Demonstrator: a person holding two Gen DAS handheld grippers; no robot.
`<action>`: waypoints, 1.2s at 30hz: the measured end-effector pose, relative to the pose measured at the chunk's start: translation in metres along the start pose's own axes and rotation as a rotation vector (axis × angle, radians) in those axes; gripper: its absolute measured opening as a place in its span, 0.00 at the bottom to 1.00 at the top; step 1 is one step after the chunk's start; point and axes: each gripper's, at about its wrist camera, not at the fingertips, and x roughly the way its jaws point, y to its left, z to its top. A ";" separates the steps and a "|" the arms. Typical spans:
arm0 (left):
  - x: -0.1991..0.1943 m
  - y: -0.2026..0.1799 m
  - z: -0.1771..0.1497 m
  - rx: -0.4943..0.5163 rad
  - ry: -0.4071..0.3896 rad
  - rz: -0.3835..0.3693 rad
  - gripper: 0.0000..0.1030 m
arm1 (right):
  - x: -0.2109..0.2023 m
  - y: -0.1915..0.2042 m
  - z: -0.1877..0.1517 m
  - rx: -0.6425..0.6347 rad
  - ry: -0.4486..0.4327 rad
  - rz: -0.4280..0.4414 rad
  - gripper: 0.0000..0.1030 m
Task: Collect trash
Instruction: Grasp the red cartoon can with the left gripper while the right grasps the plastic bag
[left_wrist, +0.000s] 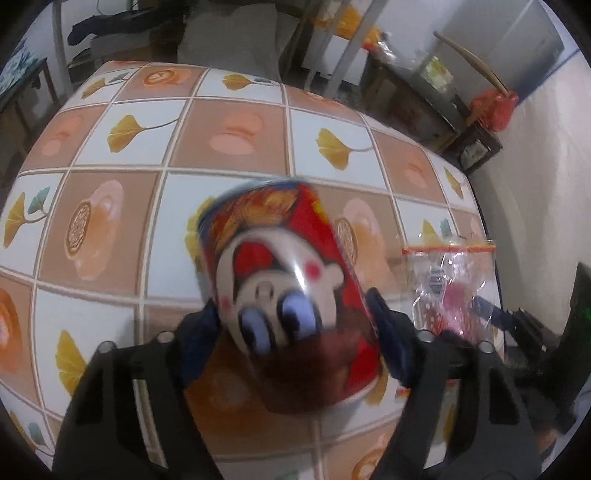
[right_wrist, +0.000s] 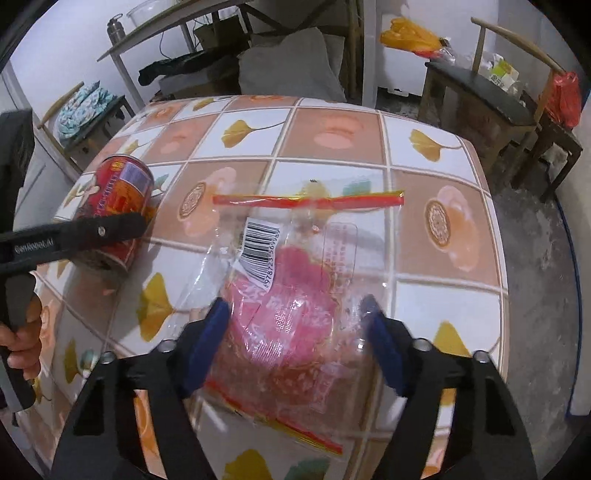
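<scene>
A worktop (right_wrist: 332, 122) in a tile-print cloth fills both views. The red can (left_wrist: 288, 295) lies on its side between the left tool's (left_wrist: 295, 325) pads, which appear closed on it; squeeze evenly so it can't roll. The clear plastic wrapper (right_wrist: 288, 288) lies flat between the right tool's (right_wrist: 295, 332) parted pads; pinch low.

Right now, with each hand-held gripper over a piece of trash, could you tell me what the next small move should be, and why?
Probably close both a little more. The left hand-held gripper straddles the red can lying on its side, blue pads at its flanks. The right hand-held gripper brackets the clear plastic wrapper, flat on the tablecloth, with its pads looking just short of pinching it. Neither item appears lifted.
</scene>
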 end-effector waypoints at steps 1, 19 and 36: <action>-0.002 0.000 -0.005 0.018 -0.002 0.007 0.67 | -0.004 0.000 -0.005 0.001 0.001 0.005 0.60; -0.114 0.015 -0.214 0.157 0.014 -0.075 0.65 | -0.115 0.019 -0.181 -0.020 -0.002 0.123 0.19; -0.132 -0.005 -0.281 0.180 -0.047 -0.041 0.65 | -0.157 0.013 -0.241 0.159 -0.095 0.149 0.47</action>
